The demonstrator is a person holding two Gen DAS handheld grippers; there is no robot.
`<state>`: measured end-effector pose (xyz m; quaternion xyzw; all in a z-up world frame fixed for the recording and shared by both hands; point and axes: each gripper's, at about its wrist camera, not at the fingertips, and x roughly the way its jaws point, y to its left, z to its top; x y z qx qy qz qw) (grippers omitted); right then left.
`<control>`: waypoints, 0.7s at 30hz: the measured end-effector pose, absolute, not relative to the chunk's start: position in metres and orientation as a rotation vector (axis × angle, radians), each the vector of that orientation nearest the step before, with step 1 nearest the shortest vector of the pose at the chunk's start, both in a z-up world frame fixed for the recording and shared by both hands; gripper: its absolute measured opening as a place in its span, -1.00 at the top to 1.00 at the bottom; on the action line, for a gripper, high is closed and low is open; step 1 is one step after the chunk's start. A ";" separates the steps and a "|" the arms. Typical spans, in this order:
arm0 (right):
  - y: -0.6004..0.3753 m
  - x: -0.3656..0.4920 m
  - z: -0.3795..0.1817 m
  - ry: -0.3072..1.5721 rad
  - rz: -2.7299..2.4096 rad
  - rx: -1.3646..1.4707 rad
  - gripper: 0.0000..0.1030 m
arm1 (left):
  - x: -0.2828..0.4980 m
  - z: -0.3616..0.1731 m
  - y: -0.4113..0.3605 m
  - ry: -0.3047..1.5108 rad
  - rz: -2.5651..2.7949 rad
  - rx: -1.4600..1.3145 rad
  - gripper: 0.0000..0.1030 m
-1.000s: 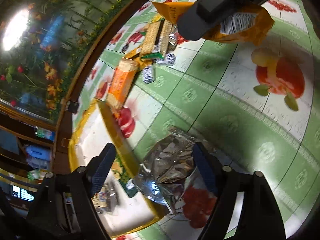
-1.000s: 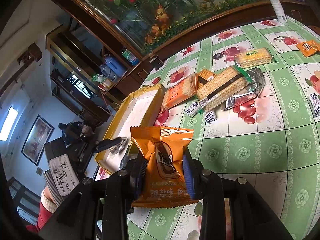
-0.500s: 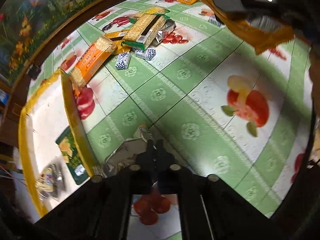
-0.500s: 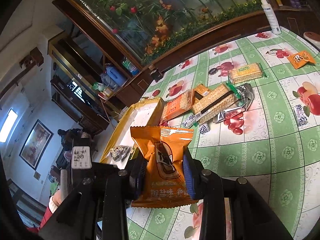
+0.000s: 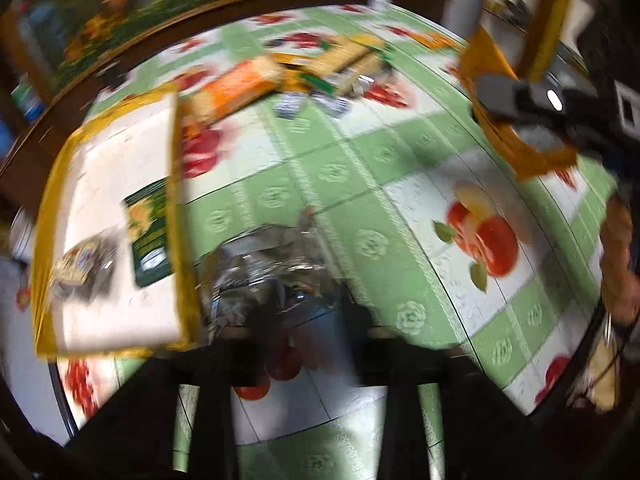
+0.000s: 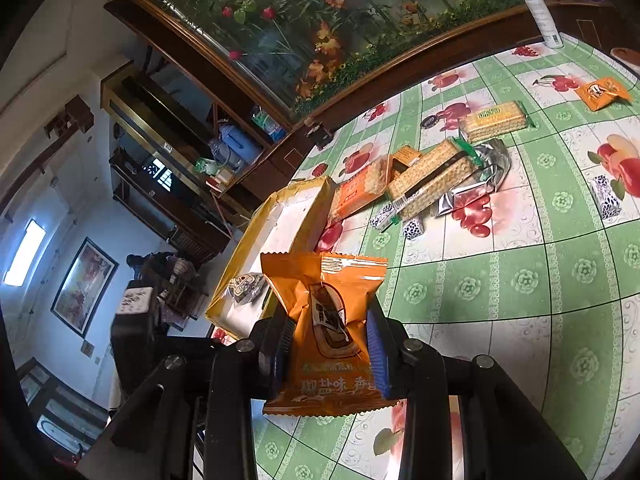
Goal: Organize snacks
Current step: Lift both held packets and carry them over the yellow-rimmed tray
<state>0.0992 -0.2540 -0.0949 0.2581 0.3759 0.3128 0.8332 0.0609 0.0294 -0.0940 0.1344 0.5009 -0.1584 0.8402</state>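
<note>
In the right wrist view the worktop [image 6: 520, 280] fills the right half of the frame. A tray [image 6: 256, 256] lies left of centre with a small wrapped snack [image 6: 246, 286] inside it near its lower end. Just right of the tray's upper end lies a cracker pack [image 6: 360, 194], and right of that a longer cracker pack [image 6: 434, 178] rests on a foil bag [image 6: 480, 184]. Above these, another cracker pack [image 6: 494, 120] lies apart. A small packet [image 6: 604, 92] sits at the upper right, a spray bottle [image 6: 542, 12] above it at the worktop's far edge. A wrapped candy [image 6: 606, 200] lies at the right edge, two more [image 6: 414, 228] below the long pack. At the bottom centre a snack bag [image 6: 326, 332] stands between the right claw [image 6: 330, 344] fingers.

In the left wrist view a crumpled foil bag [image 5: 272, 260] lies at centre, just right of the tray [image 5: 52, 200].
</note>
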 end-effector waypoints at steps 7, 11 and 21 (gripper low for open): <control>-0.246 0.098 -0.098 0.803 0.694 0.552 0.32 | 0.055 -0.106 0.039 1.003 -0.003 0.074 -0.61; -0.250 0.097 -0.098 0.802 0.695 0.549 0.32 | 0.068 -0.124 0.041 1.028 0.067 -0.011 -0.62; -0.265 0.104 -0.111 0.825 0.652 0.565 0.31 | 0.114 -0.133 0.020 1.047 0.092 -0.049 -0.62</control>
